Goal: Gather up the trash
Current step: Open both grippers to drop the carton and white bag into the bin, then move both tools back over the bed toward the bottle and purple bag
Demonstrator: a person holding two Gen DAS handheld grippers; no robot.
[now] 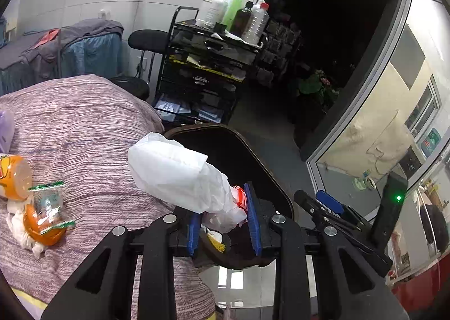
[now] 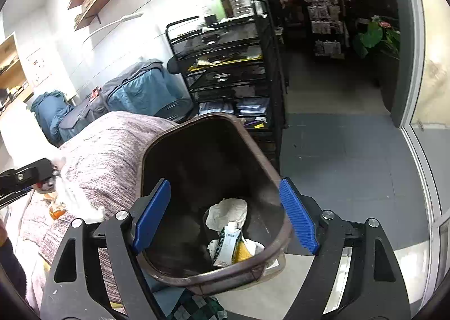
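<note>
My left gripper (image 1: 222,202) is shut on a crumpled white plastic bag (image 1: 174,171) with red print, held over the near rim of the dark brown trash bin (image 1: 261,162). On the purple striped bedspread (image 1: 84,123) to the left lie an orange bottle (image 1: 14,176), clear cups with orange contents (image 1: 49,207) and white tissue (image 1: 22,230). My right gripper (image 2: 225,180) stands open above the bin (image 2: 157,151), nothing between its pads. Inside the bin lie crumpled white paper (image 2: 227,213), a small carton (image 2: 229,244) and a yellow scrap (image 2: 243,252).
A black wire cart (image 1: 208,67) topped with bottles stands behind the bin, next to a black stool (image 1: 149,41). Blue-covered furniture (image 2: 135,89) lines the wall. A glass door (image 1: 379,123) is at the right, with grey floor (image 2: 337,157) leading into a dark room.
</note>
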